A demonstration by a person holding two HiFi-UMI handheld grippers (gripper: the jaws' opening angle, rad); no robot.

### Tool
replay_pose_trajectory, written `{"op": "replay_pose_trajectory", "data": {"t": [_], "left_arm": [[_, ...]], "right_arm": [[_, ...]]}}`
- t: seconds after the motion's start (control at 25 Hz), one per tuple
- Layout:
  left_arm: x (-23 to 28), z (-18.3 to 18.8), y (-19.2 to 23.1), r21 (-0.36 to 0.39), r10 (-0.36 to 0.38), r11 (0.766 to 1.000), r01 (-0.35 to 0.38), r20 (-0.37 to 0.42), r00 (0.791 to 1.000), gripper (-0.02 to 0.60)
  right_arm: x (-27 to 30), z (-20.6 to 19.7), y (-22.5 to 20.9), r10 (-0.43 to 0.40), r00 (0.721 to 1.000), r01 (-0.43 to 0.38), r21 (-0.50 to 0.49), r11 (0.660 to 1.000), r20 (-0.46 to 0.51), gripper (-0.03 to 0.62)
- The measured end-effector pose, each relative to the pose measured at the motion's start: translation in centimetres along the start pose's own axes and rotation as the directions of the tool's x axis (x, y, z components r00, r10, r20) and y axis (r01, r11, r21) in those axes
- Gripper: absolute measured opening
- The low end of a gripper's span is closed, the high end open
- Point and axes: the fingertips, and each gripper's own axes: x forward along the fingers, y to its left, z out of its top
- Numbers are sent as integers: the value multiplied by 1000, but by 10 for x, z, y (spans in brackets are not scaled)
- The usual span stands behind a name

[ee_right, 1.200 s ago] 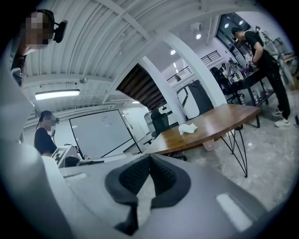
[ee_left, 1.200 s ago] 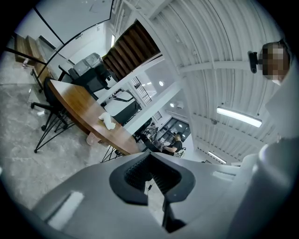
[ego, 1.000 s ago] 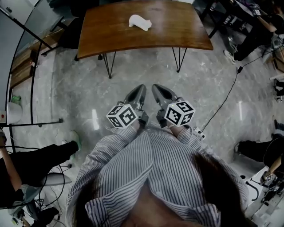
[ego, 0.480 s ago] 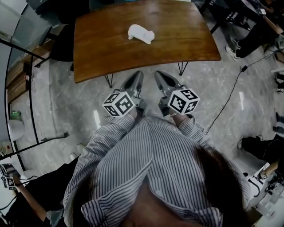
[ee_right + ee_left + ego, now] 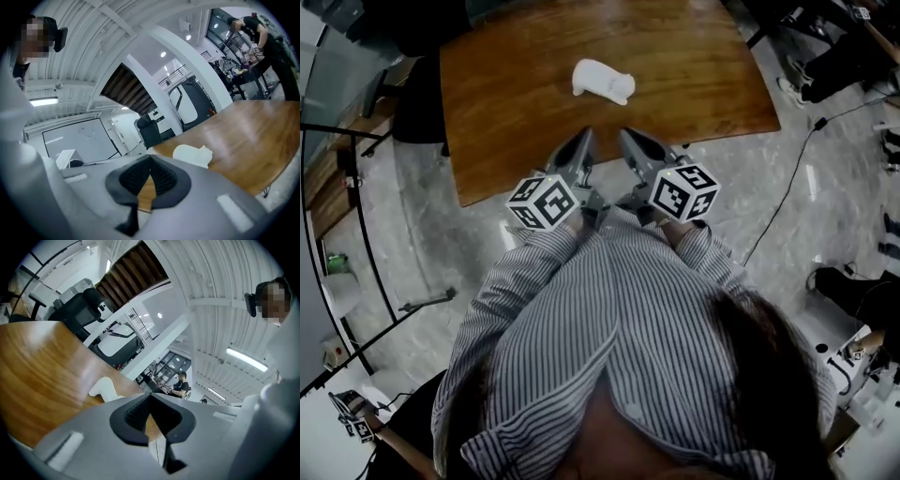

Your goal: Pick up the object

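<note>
A small white animal-shaped object (image 5: 602,81) lies on its side on the brown wooden table (image 5: 506,84). It also shows in the left gripper view, object (image 5: 105,389), and in the right gripper view, object (image 5: 192,155). My left gripper (image 5: 583,139) and right gripper (image 5: 625,136) are side by side over the table's near edge, just short of the object and apart from it. In the left gripper view the left gripper (image 5: 150,394) is shut with nothing in it. The right gripper (image 5: 150,157) has its tips together and is also empty.
A black chair (image 5: 420,98) stands at the table's left end. A black cable (image 5: 787,187) runs over the grey marble floor on the right. People sit at the far right (image 5: 844,56) and at the lower left (image 5: 356,412). Metal rails (image 5: 356,178) stand on the left.
The table and the white object have come nearer in the head view. Both grippers, earlier over the floor in front of the table, now reach over its near edge. Jaws unchanged.
</note>
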Motion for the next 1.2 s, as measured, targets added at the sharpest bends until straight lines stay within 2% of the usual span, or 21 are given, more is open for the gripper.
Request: {"op": "replay_pose_trajectory", "data": {"t": [0.24,0.36,0.48,0.72,0.92,1.08,1.2], "left_arm": [[23,18,26,-17,18,1000,-18,-18,1000,0],[40,21,33,27,32,999,-30,-61,998,2],[56,19,43,85,49,996,-37,-147,988,2],[85,23,78,170,100,984,-51,-293,951,6],[106,25,103,214,149,974,-71,-374,915,57],[119,23,122,258,201,962,-93,-434,878,80],[124,20,137,294,245,949,-110,-474,846,126]], "right_arm": [[26,8,-11,11,1000,-11,6,1000,-24,2],[35,17,-17,33,999,-33,6,999,-23,2],[44,22,-22,62,996,-62,-5,998,-62,2],[58,22,-36,74,989,-80,-45,996,-130,2],[68,15,-52,74,979,-88,-63,994,-192,2],[84,7,-55,105,966,-124,-65,990,-238,2],[92,-4,-56,128,956,-145,-43,989,-265,2]]}}
